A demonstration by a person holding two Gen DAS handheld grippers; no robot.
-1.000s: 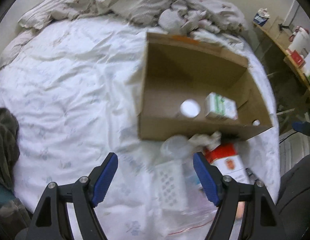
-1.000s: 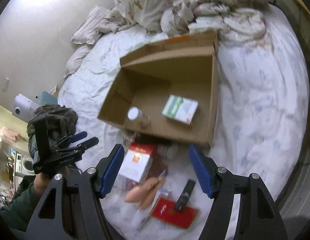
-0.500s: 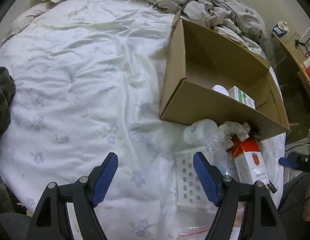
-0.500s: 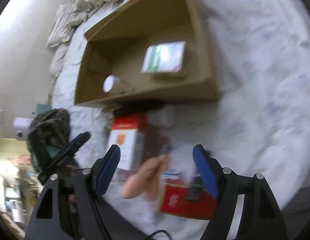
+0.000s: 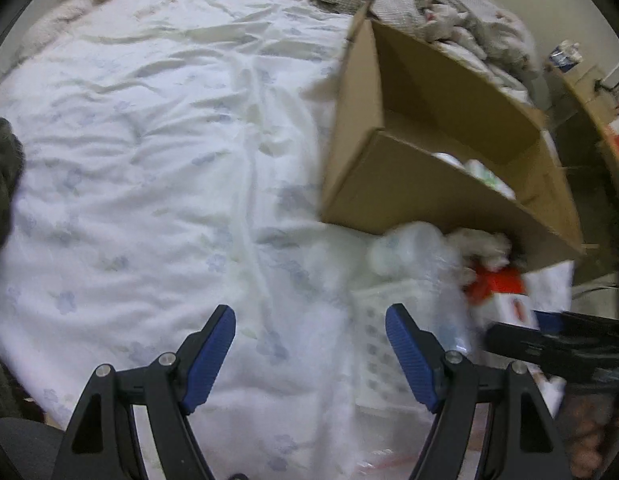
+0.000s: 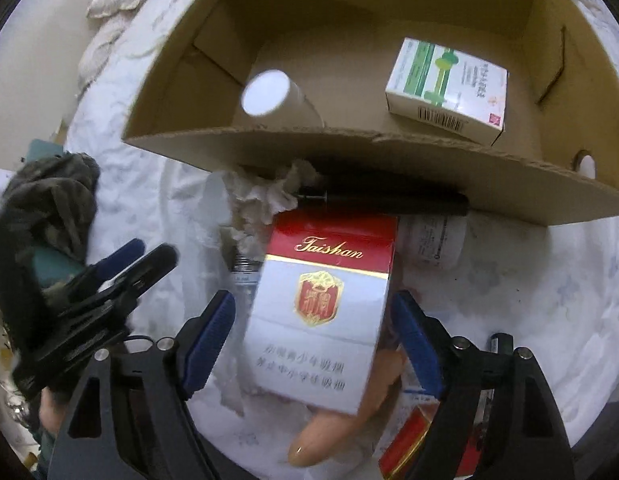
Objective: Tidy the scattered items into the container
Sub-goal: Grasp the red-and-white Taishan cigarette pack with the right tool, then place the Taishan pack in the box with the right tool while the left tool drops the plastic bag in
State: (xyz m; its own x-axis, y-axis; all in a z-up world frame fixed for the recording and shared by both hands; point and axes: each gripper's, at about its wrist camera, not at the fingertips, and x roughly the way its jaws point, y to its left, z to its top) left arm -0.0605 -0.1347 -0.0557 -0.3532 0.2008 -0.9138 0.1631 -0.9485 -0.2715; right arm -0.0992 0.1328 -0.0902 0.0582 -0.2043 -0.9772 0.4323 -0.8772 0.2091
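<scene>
The cardboard box [image 6: 349, 152] lies on the bed with a white bottle [image 6: 269, 96] and a green-and-white medicine box [image 6: 445, 84] inside. In front of it a red-and-white cigarette carton [image 6: 329, 264] rests on the pile. My right gripper [image 6: 313, 300] straddles this carton, jaws opening, with a gap on each side between pads and carton. My left gripper [image 5: 309, 320] hangs open over bare sheet, left of a white perforated tray [image 5: 381, 344] and a clear bottle [image 5: 405, 244]. The left view also shows the box [image 5: 409, 192] and the carton [image 5: 501, 284].
Crumpled tissue [image 6: 265, 196] and a black pen [image 6: 389, 200] lie against the box's front wall. A peach-coloured object [image 6: 329, 436] and a red packet [image 6: 405, 452] lie under the carton. A dark garment [image 6: 49, 192] is at the left. Rumpled bedding lies behind the box.
My right gripper has dropped close to the pile and now straddles the cigarette carton, jaws wider. My left gripper has sunk a little toward the sheet and rolled slightly.
</scene>
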